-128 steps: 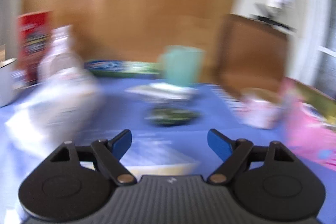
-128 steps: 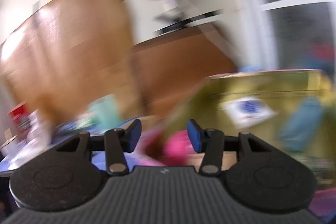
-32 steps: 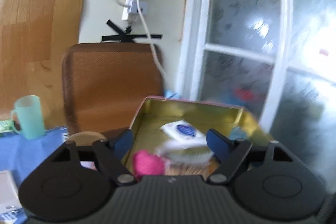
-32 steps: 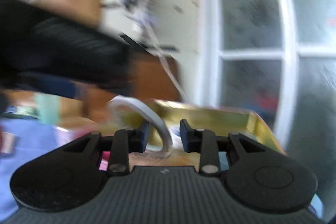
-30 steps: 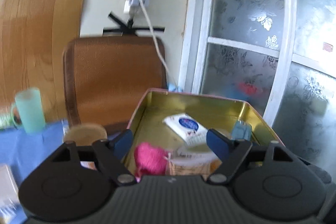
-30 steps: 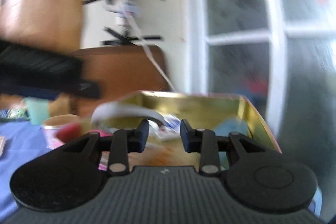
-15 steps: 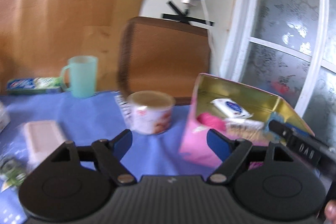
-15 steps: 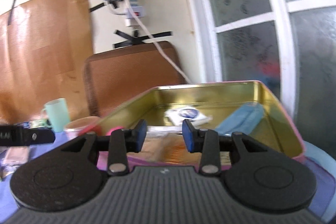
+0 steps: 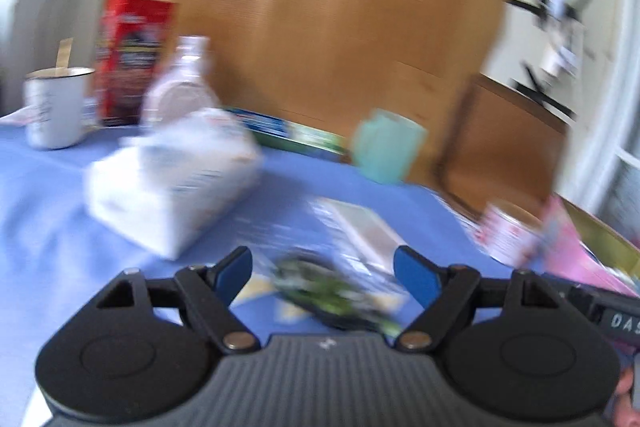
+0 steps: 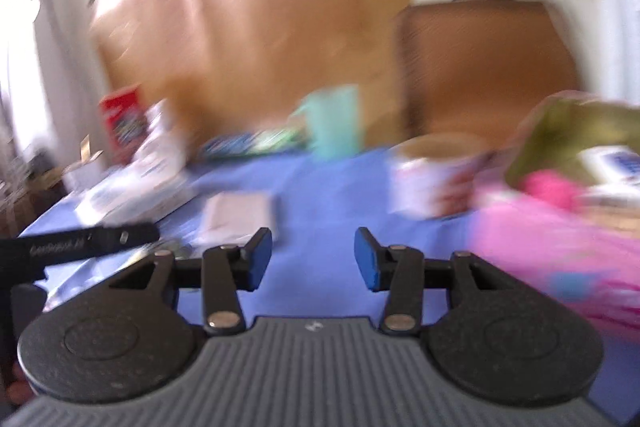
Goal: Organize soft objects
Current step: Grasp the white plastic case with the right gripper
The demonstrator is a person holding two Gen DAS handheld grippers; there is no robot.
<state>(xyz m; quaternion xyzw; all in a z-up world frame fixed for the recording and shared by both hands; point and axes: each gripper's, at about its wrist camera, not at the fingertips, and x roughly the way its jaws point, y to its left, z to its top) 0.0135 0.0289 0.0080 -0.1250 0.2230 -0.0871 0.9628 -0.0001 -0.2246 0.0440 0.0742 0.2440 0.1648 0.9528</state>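
Note:
Both views are motion-blurred. My left gripper (image 9: 322, 269) is open and empty above a dark green bundle (image 9: 332, 287) on the blue tablecloth (image 9: 48, 195). A white soft pack (image 9: 172, 179) lies to its left and a pale flat packet (image 9: 364, 227) beyond. My right gripper (image 10: 314, 259) is open and empty over the cloth; the pale packet (image 10: 236, 213) lies ahead on its left. The pink tin (image 10: 560, 239) with a gold inside stands at the right and holds a pink ball (image 10: 550, 187) and a white packet (image 10: 612, 159).
A white printed cup (image 10: 430, 179) stands beside the tin. A teal mug (image 9: 386, 151), a green-blue box (image 9: 288, 133), a red carton (image 9: 134, 59), a clear bottle (image 9: 184, 79) and a white enamel mug (image 9: 56, 107) line the back. A brown chair (image 10: 484, 67) stands behind.
Both grippers have swung left, from the tin to the middle of the table. The right jaws have opened wider. The left gripper stays open and now hovers over the green bundle.

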